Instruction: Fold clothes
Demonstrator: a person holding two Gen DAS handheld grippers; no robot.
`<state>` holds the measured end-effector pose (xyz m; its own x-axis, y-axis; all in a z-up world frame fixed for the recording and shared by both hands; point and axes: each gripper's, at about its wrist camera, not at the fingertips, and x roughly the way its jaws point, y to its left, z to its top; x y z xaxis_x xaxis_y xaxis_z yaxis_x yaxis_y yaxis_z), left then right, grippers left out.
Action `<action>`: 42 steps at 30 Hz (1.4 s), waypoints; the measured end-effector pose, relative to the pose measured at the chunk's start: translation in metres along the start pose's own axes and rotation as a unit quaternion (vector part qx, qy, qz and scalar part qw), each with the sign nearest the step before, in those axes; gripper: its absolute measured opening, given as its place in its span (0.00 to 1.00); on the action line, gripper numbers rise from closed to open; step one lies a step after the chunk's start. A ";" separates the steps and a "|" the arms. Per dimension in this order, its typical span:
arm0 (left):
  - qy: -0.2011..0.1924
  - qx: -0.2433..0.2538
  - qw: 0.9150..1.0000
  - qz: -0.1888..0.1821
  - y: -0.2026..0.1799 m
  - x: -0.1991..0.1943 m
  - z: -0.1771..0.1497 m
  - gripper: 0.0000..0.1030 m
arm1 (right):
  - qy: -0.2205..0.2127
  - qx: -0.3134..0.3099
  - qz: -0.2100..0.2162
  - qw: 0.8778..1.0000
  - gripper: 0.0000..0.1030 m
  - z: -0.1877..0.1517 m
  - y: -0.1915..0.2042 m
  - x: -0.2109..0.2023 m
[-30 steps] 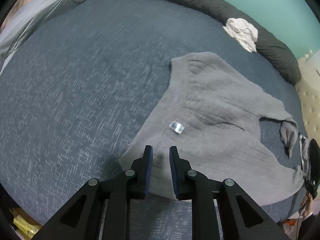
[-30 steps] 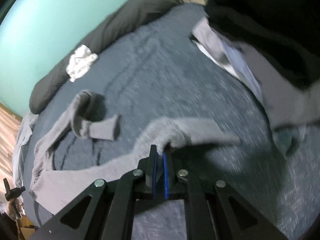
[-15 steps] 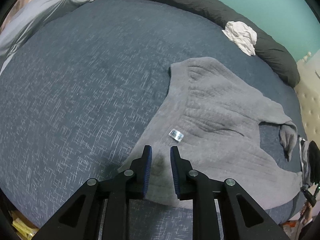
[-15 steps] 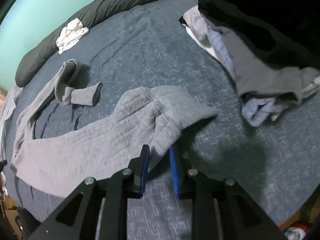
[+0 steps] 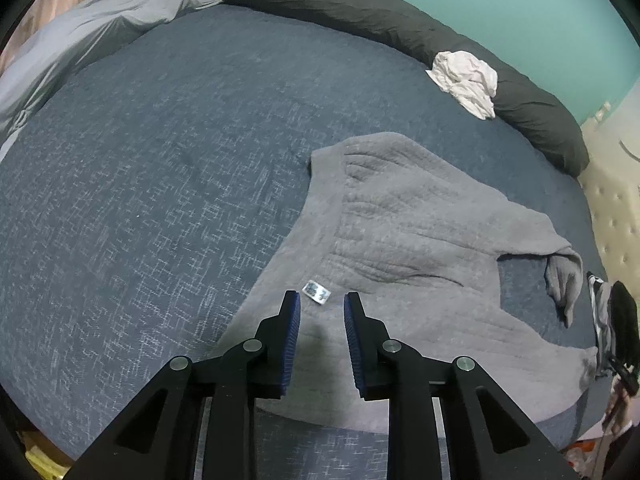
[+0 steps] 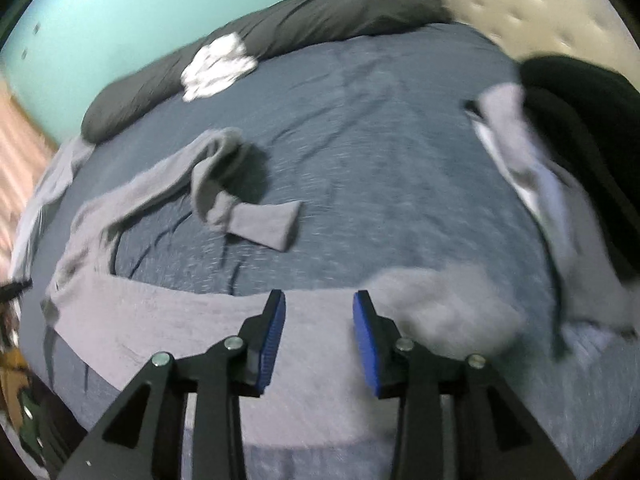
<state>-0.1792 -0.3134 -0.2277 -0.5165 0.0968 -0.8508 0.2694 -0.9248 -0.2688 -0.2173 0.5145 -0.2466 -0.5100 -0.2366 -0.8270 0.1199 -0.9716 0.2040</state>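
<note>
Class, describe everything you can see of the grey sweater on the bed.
The grey sweater is a soft, ribbed-looking knit spread mostly flat on the dark blue bed cover. A small label lies on its surface. One sleeve bends back on itself, its cuff on the cover. Neither open gripper holds it.
</note>
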 end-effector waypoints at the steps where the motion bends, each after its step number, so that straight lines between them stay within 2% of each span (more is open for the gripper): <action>1: -0.001 0.001 1.000 -0.001 -0.002 0.000 0.001 0.25 | 0.006 -0.013 -0.001 1.000 0.36 0.004 0.010 0.011; 7: -0.001 0.012 1.000 -0.006 -0.012 0.009 0.007 0.28 | 0.023 -0.076 -0.003 0.997 0.40 0.026 0.063 0.070; 13: 0.003 0.017 1.000 -0.010 -0.018 0.023 0.014 0.29 | 0.042 -0.147 -0.011 0.988 0.41 0.036 0.104 0.122; 23: 0.011 0.019 1.000 -0.009 -0.017 0.043 0.018 0.29 | 0.043 -0.185 -0.065 0.980 0.40 0.046 0.120 0.177; 24: 0.011 0.019 1.000 -0.009 -0.016 0.043 0.018 0.29 | 0.041 -0.186 -0.069 0.979 0.37 0.047 0.121 0.179; 26: 0.011 0.018 1.000 -0.006 -0.014 0.045 0.019 0.29 | 0.035 -0.183 -0.068 0.980 0.20 0.053 0.120 0.178; 29: 0.010 0.015 1.000 -0.005 -0.012 0.046 0.020 0.29 | 0.021 -0.179 -0.061 0.982 0.03 0.061 0.117 0.168; 32: 0.008 0.012 1.000 -0.004 -0.011 0.046 0.021 0.29 | -0.002 -0.171 -0.072 0.983 0.00 0.072 0.108 0.150; 38: 0.002 0.012 1.000 -0.007 -0.015 0.041 0.022 0.29 | -0.049 -0.128 -0.109 0.985 0.00 0.103 0.068 0.103; 40: 0.002 0.013 1.000 -0.008 -0.016 0.040 0.021 0.29 | -0.056 -0.120 -0.108 0.985 0.00 0.109 0.057 0.091; 42: 0.001 0.011 1.000 -0.010 -0.017 0.040 0.021 0.29 | -0.042 -0.116 -0.074 0.990 0.00 0.110 0.053 0.089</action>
<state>-0.2217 -0.3019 -0.2475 -0.5196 0.1163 -0.8464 0.2402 -0.9308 -0.2754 -0.3502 0.4427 -0.2514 -0.6040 -0.0999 -0.7907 0.2253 -0.9730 -0.0492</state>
